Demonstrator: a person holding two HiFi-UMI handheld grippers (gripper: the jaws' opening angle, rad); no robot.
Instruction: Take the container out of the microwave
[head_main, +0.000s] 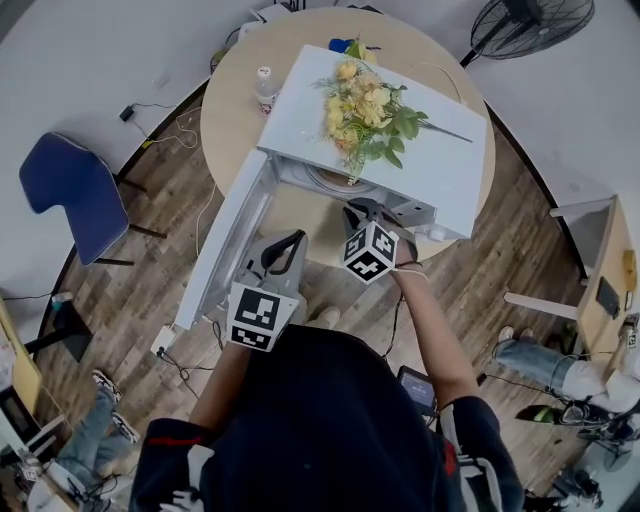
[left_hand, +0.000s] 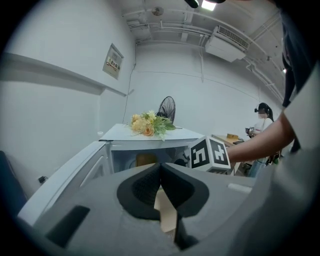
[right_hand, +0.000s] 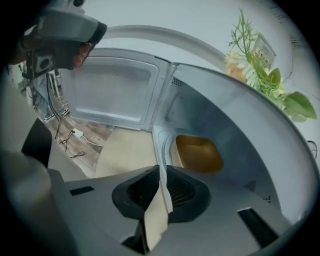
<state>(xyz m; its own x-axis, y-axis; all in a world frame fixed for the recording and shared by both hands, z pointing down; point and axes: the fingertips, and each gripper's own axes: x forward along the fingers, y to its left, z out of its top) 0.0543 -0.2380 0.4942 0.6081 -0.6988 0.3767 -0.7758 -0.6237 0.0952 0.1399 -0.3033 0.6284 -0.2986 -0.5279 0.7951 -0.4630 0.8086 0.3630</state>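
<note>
A white microwave (head_main: 455, 150) stands on the round table, its door (head_main: 232, 243) swung open to the left. In the right gripper view an orange container (right_hand: 198, 153) sits deep inside the cavity; the left gripper view shows it (left_hand: 146, 160) through the opening. My right gripper (head_main: 358, 211) is at the mouth of the cavity, pointing steeply down and in, jaws shut with nothing between them (right_hand: 161, 171). The container lies beyond its tips, apart from them. My left gripper (head_main: 296, 238) hangs in front of the open door, jaws shut and empty (left_hand: 160, 167).
A bunch of yellow artificial flowers (head_main: 363, 105) lies on the microwave's top. A small bottle (head_main: 265, 86) stands on the table (head_main: 225, 120) beside it. A blue chair (head_main: 70, 190) is at the left, a fan (head_main: 530, 25) at the far right, cables on the wooden floor.
</note>
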